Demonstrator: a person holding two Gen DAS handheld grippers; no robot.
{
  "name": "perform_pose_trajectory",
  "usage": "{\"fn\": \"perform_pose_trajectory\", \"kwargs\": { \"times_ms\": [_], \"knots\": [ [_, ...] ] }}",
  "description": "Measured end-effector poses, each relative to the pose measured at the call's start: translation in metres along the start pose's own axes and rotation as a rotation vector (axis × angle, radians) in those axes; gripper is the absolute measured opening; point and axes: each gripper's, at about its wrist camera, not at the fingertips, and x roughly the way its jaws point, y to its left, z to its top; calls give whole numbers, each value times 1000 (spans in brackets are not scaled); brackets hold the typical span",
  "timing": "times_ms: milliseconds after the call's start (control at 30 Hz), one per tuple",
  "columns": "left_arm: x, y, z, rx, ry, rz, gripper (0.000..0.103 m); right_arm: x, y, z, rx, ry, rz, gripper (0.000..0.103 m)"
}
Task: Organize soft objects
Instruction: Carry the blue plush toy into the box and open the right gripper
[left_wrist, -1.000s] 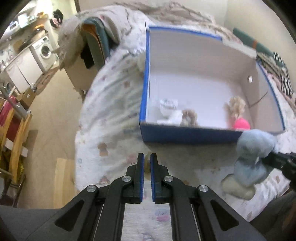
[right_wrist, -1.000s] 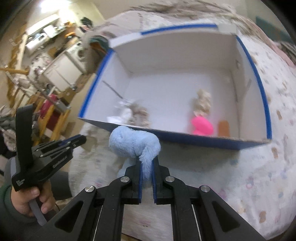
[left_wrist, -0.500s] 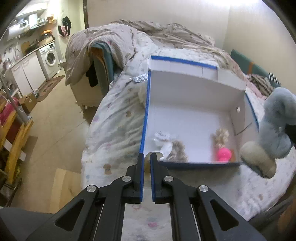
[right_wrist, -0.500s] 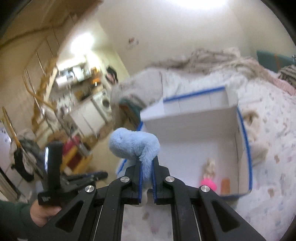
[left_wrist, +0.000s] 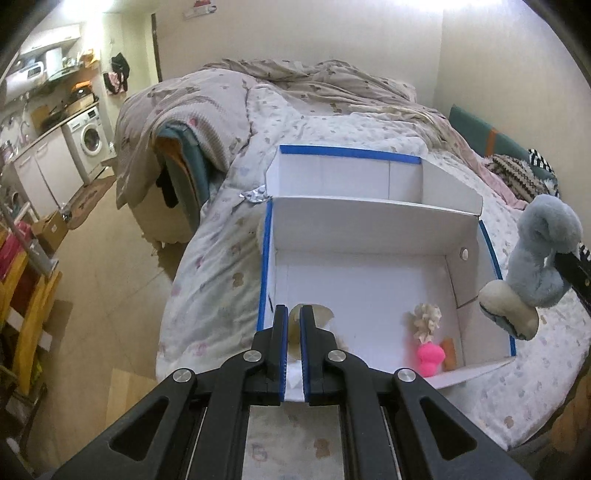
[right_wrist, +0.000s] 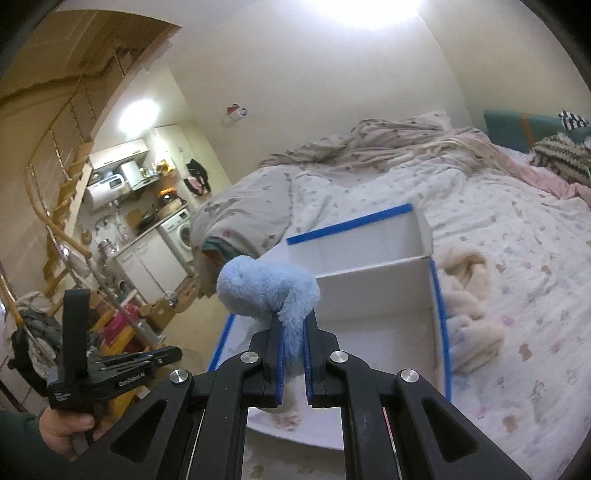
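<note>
**Both tools loaded, box below**

Right tool (right_wrist: 293, 334) is clenched on the blue plush toy (right_wrist: 267, 286): my two pads pinch a tuft of its fur, and the rounded body bulges up and to the left above the tips. From the left wrist view the same toy hangs at the far right, its cream foot dangling lowest, just outside the right wall of the white box (left_wrist: 467, 295). I judge I hold it by the fur like this because a soft thing gives no firm edge, and a shallow pinch lets the bulk hang free so it can drop cleanly once it is over the opening.

My left tool (left_wrist: 293, 332) is also shut, its pads nearly together with a sliver of a pale beige soft thing (left_wrist: 308, 317) between them; most of that piece is hidden behind the fingers, so I cannot say what it is. It sits right at the tool tips, above the box's near-left corner.

The box lies on the bed (left_wrist: 221, 236), lid flap standing at the back. Inside, near the front right, a pink toy with pale hair (left_wrist: 428, 341) lies beside a small orange piece (left_wrist: 450, 352). A cream fluffy heap (right_wrist: 469, 291) rests on the bed against the box's right wall, not yet put away.

My guess is both loads go into the box.
</note>
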Motion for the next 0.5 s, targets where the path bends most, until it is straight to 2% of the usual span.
{"fn": "perform_pose_trajectory", "kwargs": {
  "times_ms": [200,500],
  "knots": [
    [24,-10,10,24,18,2,6,19,-16,11,-2,21,-29,10],
    [61,-15,13,51,42,8,6,46,-29,14,27,67,-23,10]
  ]
}}
